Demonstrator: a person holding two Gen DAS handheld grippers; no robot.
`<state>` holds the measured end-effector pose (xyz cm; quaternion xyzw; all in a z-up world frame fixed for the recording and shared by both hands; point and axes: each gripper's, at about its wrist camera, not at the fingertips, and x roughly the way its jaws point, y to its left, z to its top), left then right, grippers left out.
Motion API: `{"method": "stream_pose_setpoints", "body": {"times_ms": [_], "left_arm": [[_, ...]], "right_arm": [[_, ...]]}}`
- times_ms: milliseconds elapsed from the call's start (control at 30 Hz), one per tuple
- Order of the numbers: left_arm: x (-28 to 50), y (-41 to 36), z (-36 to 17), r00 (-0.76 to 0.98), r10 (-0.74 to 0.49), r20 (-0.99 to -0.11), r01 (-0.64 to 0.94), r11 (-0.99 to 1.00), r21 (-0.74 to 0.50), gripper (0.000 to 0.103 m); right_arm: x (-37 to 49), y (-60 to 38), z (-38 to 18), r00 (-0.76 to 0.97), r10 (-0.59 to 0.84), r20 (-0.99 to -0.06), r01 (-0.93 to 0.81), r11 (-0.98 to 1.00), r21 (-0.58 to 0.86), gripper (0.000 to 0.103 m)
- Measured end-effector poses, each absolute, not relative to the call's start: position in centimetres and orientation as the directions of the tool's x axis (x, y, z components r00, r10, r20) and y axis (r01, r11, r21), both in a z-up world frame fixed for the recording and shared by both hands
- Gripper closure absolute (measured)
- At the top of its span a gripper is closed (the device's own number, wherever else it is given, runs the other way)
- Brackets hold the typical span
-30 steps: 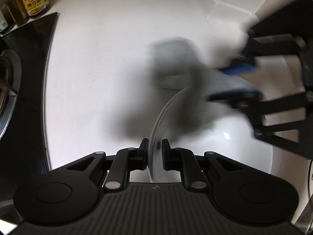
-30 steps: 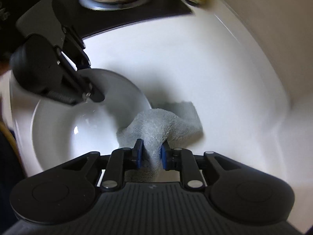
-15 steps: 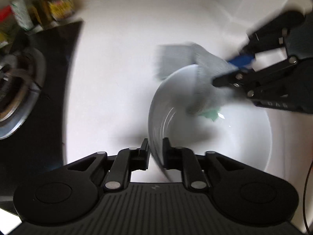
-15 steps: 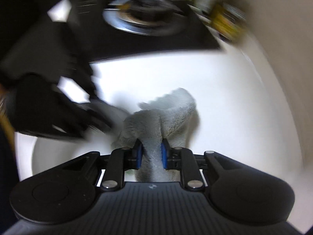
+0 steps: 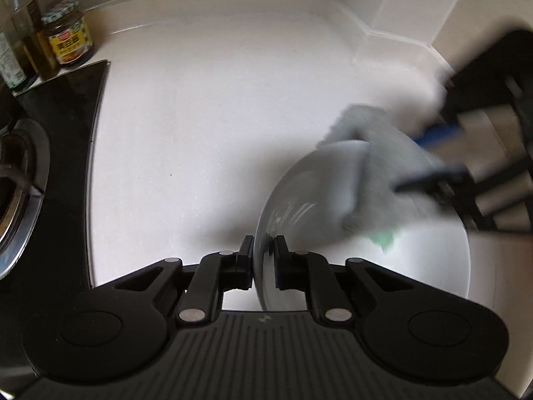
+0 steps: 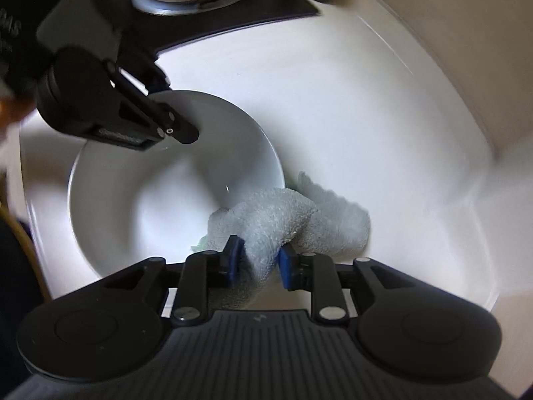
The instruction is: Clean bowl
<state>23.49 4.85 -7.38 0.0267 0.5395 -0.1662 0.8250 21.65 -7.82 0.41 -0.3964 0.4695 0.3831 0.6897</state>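
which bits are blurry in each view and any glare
Left wrist view: the right gripper and its grey terry cloth are motion-smeared; streaky glints on the white ceramic bowl; the yellow-labelled jar is sharp. Right wrist view: cloth crisp, edges smeared, one small glint inside the bowl.

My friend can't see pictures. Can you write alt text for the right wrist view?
The right gripper pinches a grey cloth draped over the rim of a white bowl. The left gripper holds the bowl's far edge on a white counter.
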Motion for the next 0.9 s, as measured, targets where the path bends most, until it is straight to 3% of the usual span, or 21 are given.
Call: {"method": "stream_pose_setpoints", "body": {"times_ms": [233,367,467,533,600,700,767,833,900], "left_arm": [[23.7,4.5,-7.5,0.364,-0.252,-0.897,0.347,0.93,-0.121,0.093],[23.9,4.6,-7.5,0.376,-0.248,-0.893,0.338,0.934,-0.117,0.091],[24.3,4.6,-7.5,0.38,-0.247,-0.891,0.318,0.94,-0.125,0.083],[24.5,4.7,-7.4,0.378,-0.235,-0.896,0.3,0.946,-0.122,0.084],[24.4,4.9,-7.5,0.359,-0.224,-0.906,0.275,0.953,-0.127,0.083],[23.9,6.2,-7.6,0.332,-0.267,-0.905,0.197,0.958,-0.21,0.075],[23.7,6.6,-8.1,0.296,-0.305,-0.905,0.157,0.95,-0.269,0.082],[23.6,6.3,-8.5,0.283,-0.315,-0.906,0.182,0.945,-0.272,0.084],[23.5,5.7,-8.7,0.279,-0.309,-0.909,0.218,0.942,-0.254,0.094]], "right_arm": [[24.9,-1.1,0.7,0.158,0.297,-0.942,-0.984,-0.036,-0.176,0.082],[25.5,1.2,-0.7,0.105,0.314,-0.944,-0.99,-0.058,-0.129,0.081],[26.2,0.0,-0.8,0.147,0.327,-0.934,-0.985,0.138,-0.107,0.083],[26.6,-1.3,-0.7,0.185,0.31,-0.933,-0.96,0.259,-0.104,0.086],[26.9,-3.8,-0.8,0.245,0.269,-0.932,-0.881,0.463,-0.097,0.09],[27.0,-7.2,-0.9,0.273,0.221,-0.936,-0.733,0.678,-0.054,0.092],[26.4,-9.6,-0.7,0.252,0.221,-0.942,-0.643,0.765,0.008,0.092],[25.5,-10.1,-0.9,0.198,0.24,-0.95,-0.634,0.77,0.063,0.091],[24.7,-9.9,-0.8,0.178,0.231,-0.956,-0.696,0.717,0.043,0.088]]}}
